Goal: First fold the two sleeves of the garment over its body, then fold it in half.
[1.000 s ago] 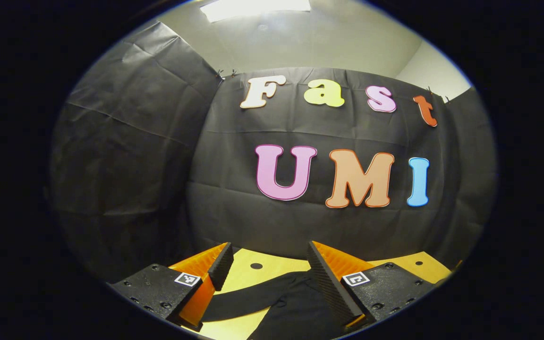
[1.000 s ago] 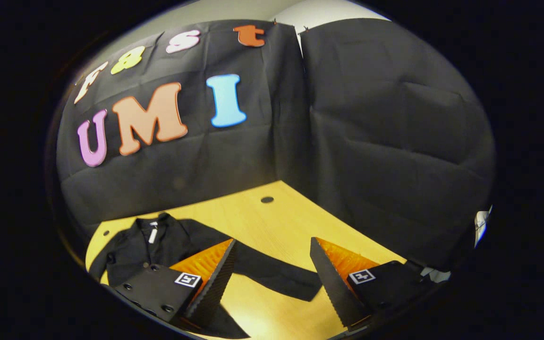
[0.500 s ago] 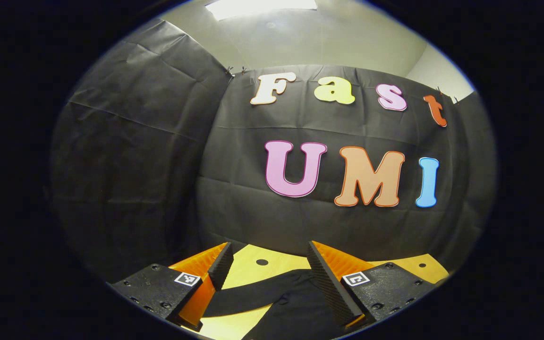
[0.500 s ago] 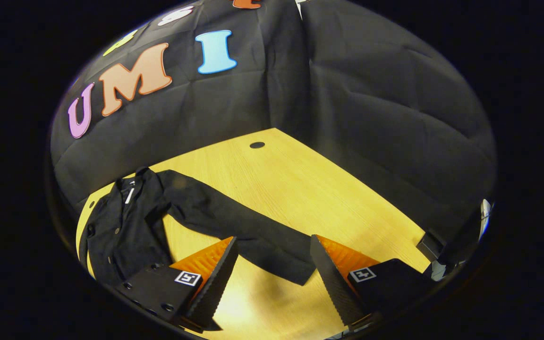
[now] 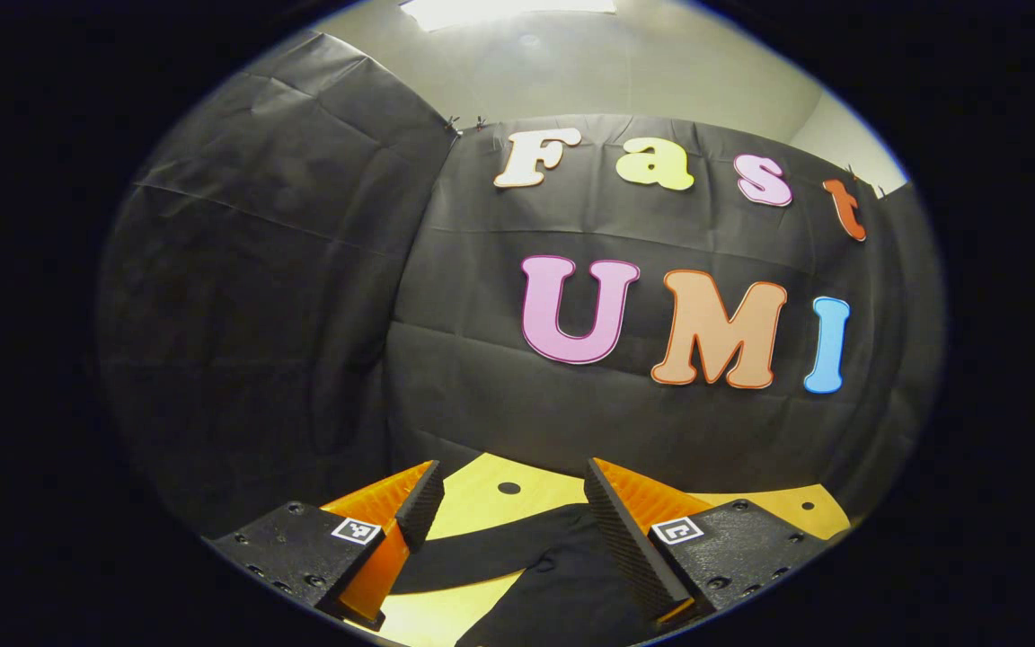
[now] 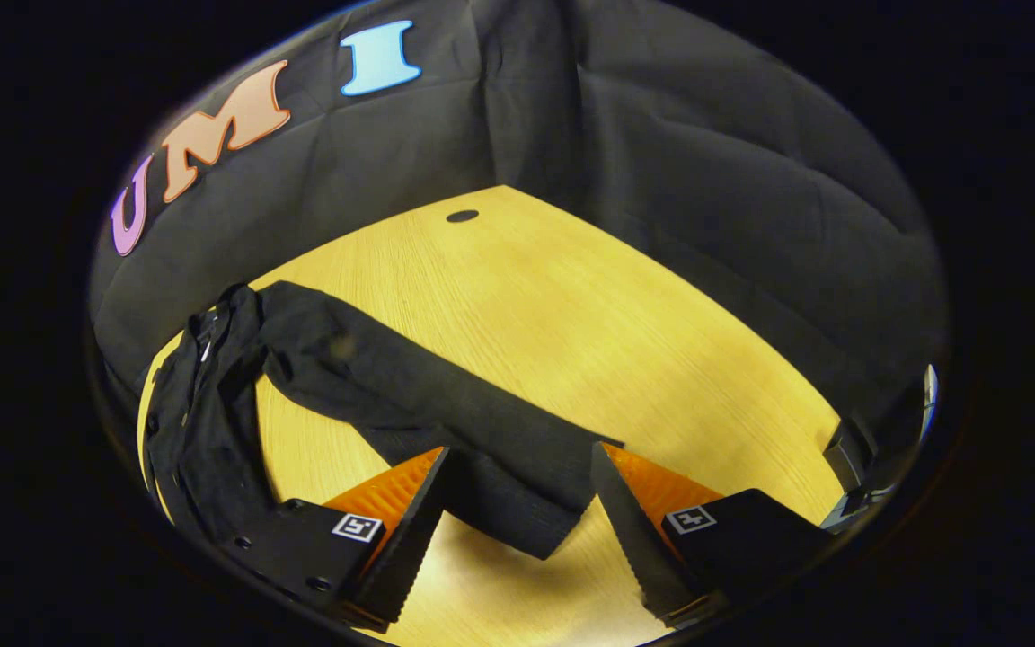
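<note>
Black garment (image 6: 410, 404) on wooden table (image 6: 589, 332)

Black garment (image 6: 374, 386), yellow wood-grain table (image 6: 589, 332), black cloth wall (image 5: 284, 270), pale ceiling (image 5: 607, 72)

Black cloth walls (image 5: 284, 270), wooden table (image 6: 571, 332), ceiling light (image 5: 508, 11)

Black garment (image 6: 212, 422) flat, sleeve (image 6: 446, 422) outstretched
</note>
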